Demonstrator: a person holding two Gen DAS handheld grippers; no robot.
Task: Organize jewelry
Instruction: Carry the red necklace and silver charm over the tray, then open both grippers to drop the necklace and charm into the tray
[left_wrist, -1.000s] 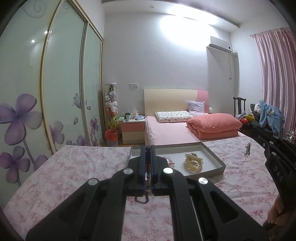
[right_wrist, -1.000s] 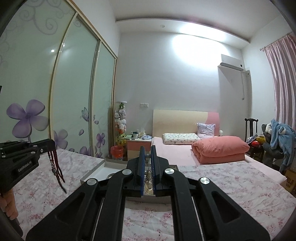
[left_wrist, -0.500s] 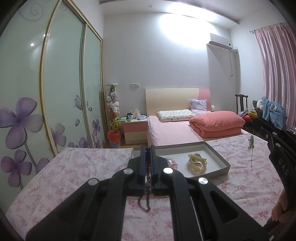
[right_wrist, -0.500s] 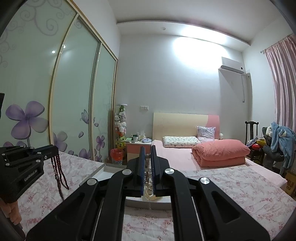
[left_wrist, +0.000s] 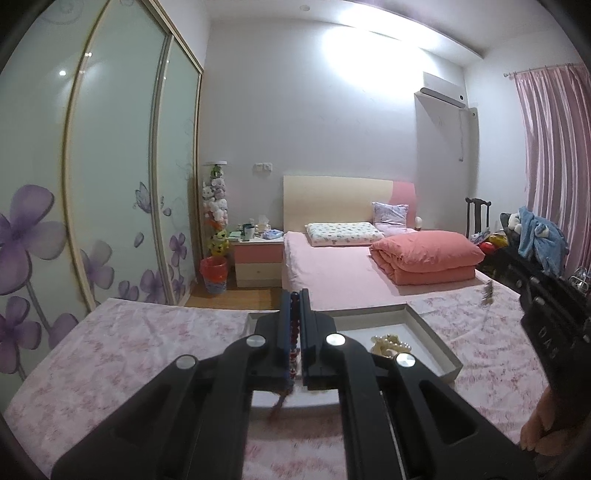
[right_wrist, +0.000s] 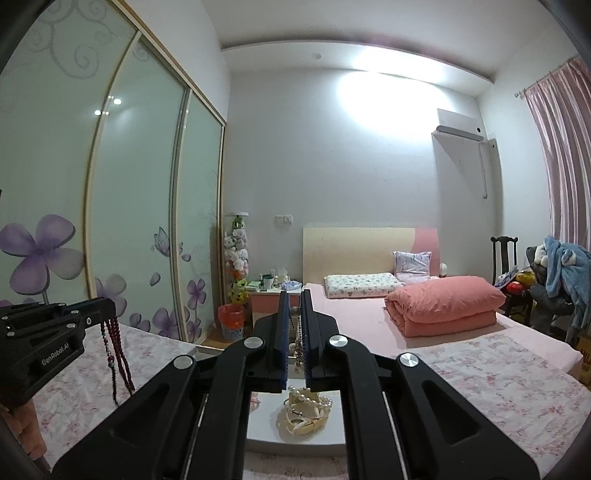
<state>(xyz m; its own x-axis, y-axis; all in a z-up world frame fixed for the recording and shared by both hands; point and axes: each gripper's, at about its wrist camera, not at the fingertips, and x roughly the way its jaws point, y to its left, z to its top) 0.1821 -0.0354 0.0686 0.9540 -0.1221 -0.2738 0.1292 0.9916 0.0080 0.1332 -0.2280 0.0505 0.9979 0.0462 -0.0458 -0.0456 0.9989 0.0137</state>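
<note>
left gripper (left_wrist: 294, 325) is pinching a dark red bead strand (right_wrist: 117, 360), loops dangling clear of the floral cloth (left_wrist: 129, 354) | right gripper (right_wrist: 294, 332) is clamping a pale chain (right_wrist: 298, 350) above the white tray (left_wrist: 436, 334) | pearl piece (right_wrist: 304, 410) is lying in the tray | both seem to be heading trayward for sorting

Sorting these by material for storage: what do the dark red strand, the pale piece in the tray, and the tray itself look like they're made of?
Dark red bead strand: small round matte beads, perhaps wood or stone; the look leaves it open. It hangs from the left tool.
Pale bracelet: glossy pearl-like beads with cream ribbon or fabric, likely imitation pearl.
Tray: thin, flat white walls with grey edges, probably cardboard.
</note>
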